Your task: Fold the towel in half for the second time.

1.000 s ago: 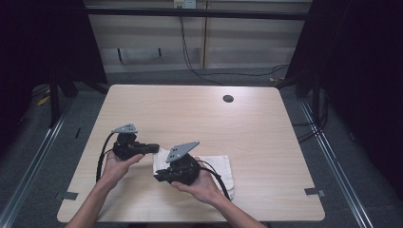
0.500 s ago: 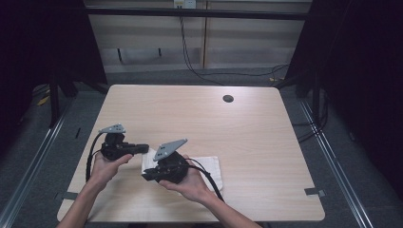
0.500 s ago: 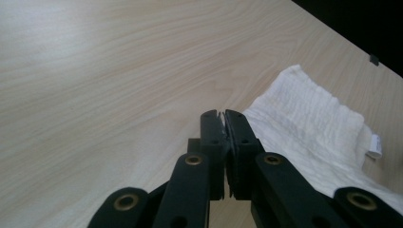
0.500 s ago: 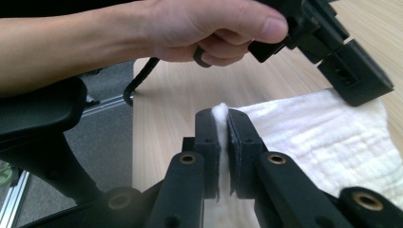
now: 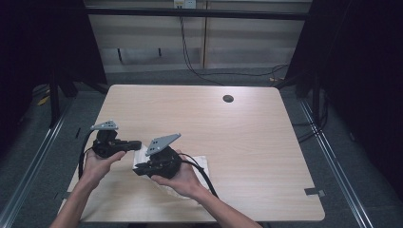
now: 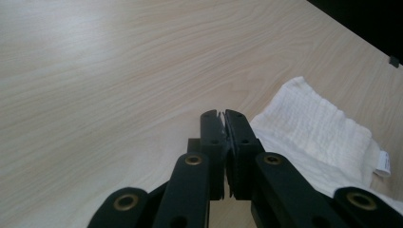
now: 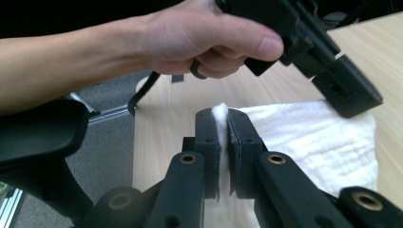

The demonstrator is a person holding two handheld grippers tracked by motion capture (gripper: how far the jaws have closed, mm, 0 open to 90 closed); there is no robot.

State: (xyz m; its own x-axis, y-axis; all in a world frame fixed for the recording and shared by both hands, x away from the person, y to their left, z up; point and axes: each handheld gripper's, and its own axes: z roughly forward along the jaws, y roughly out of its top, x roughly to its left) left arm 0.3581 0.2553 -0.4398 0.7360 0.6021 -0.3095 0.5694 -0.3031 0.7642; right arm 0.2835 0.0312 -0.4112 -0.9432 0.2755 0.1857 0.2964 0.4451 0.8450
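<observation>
The worktop (image 5: 266, 142) carries a white towel (image 5: 199, 164) at its near left, long axis running left to right. Both tongs sit at its left end. The right tongs (image 7: 219, 124) are clamped on an edge of cloth, lifting it. The left tongs (image 6: 223, 124) are closed, seemingly pinching a thin bit of cloth, the rest lying to their right. No containers.
</observation>
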